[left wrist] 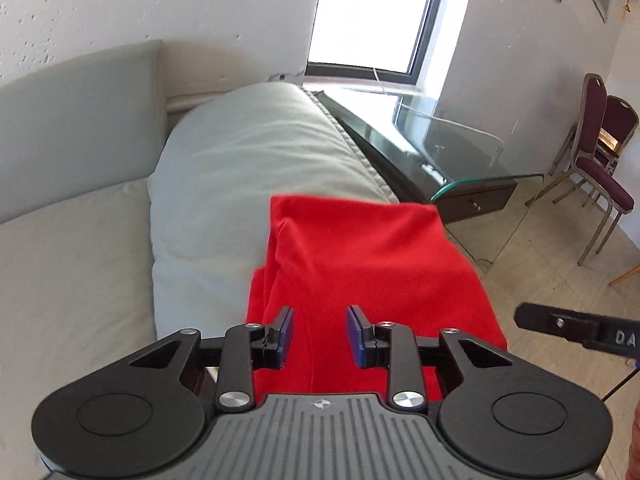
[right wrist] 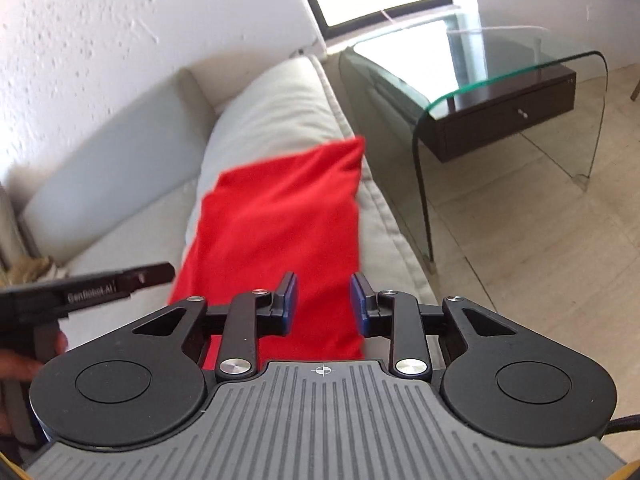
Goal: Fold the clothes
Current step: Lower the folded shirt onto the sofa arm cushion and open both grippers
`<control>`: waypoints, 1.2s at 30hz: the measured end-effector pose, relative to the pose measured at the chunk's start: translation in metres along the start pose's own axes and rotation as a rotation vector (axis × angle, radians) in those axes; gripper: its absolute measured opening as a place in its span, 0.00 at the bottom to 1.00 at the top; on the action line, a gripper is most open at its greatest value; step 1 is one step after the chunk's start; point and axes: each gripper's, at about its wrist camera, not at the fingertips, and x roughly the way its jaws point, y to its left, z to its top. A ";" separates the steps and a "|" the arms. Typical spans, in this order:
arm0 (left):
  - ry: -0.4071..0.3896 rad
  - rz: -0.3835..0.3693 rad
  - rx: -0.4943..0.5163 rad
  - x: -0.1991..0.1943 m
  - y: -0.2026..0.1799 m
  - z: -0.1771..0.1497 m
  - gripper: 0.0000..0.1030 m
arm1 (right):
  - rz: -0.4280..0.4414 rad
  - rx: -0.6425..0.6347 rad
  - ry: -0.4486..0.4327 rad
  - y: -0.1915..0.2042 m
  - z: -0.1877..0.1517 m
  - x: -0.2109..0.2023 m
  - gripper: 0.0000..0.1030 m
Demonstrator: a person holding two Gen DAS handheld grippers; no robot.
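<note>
The red cloth (left wrist: pixel 360 264) is folded and lies draped over the fat grey arm of the sofa (left wrist: pixel 248 148); in the left wrist view it fills the middle and runs down to 6 o'clock, under the left gripper (left wrist: pixel 320 336); that claw is released, its two blue pads (left wrist: pixel 285 334) stand apart with red cloth showing in the gap, and they pinch nothing.

In the right wrist view the red cloth (right wrist: pixel 280 224) stretches from the middle up toward 12 o'clock; the right gripper (right wrist: pixel 323 304) is also let go, its blue pads (right wrist: pixel 290 300) spread wide and gripping nothing.

The other tool pokes in from 9 o'clock in the right wrist view (right wrist: pixel 100 286); white letters on its black bar read "GenRobot.AI", a bit blurry; a hand (right wrist: pixel 24 364) holds its handle; in the left wrist view the right tool comes in at 3 o'clock (left wrist: pixel 576 326), and the letters "DA" show on it, the rest cut off by the edge.

A glass side table (right wrist: pixel 516 68) with a dark drawer (right wrist: pixel 516 114) stands just beside the sofa arm at 1 o'clock; two dark red chairs (left wrist: pixel 600 148) stand by the wall at 3 o'clock in the left wrist view; a bright window (left wrist: pixel 372 12) is at 12 o'clock.
</note>
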 end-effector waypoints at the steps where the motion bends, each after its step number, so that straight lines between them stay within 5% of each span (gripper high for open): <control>1: 0.004 0.007 0.002 0.012 0.000 0.006 0.27 | 0.014 0.018 -0.017 -0.001 0.011 0.010 0.31; 5: 0.021 0.037 0.008 0.062 0.000 0.031 0.24 | 0.068 0.087 -0.081 -0.006 0.057 0.052 0.31; 10: 0.055 0.116 0.034 0.115 0.012 0.049 0.19 | 0.028 0.183 0.109 -0.024 0.090 0.134 0.31; 16: -0.051 0.230 -0.061 0.113 0.042 0.076 0.21 | -0.089 0.219 -0.061 -0.050 0.127 0.140 0.31; 19: -0.048 0.139 -0.100 0.084 0.047 0.072 0.19 | -0.017 0.268 -0.078 -0.057 0.127 0.120 0.31; 21: -0.035 -0.005 -0.102 0.068 0.038 0.063 0.19 | 0.067 0.229 -0.040 -0.047 0.120 0.113 0.30; 24: 0.024 -0.111 -0.059 0.067 0.016 0.046 0.23 | 0.199 0.116 0.068 -0.014 0.108 0.118 0.28; 26: 0.066 -0.025 -0.054 0.080 0.011 0.037 0.25 | 0.238 0.125 0.149 -0.002 0.105 0.136 0.28; 29: 0.085 0.084 -0.148 0.089 0.033 0.034 0.14 | 0.077 0.098 0.089 -0.004 0.107 0.155 0.09; 33: 0.073 0.091 -0.119 0.049 0.024 0.028 0.21 | -0.241 0.208 -0.157 -0.039 0.115 0.118 0.17; 36: 0.062 0.090 -0.082 0.016 0.014 0.022 0.34 | -0.141 0.301 -0.149 -0.052 0.111 0.076 0.20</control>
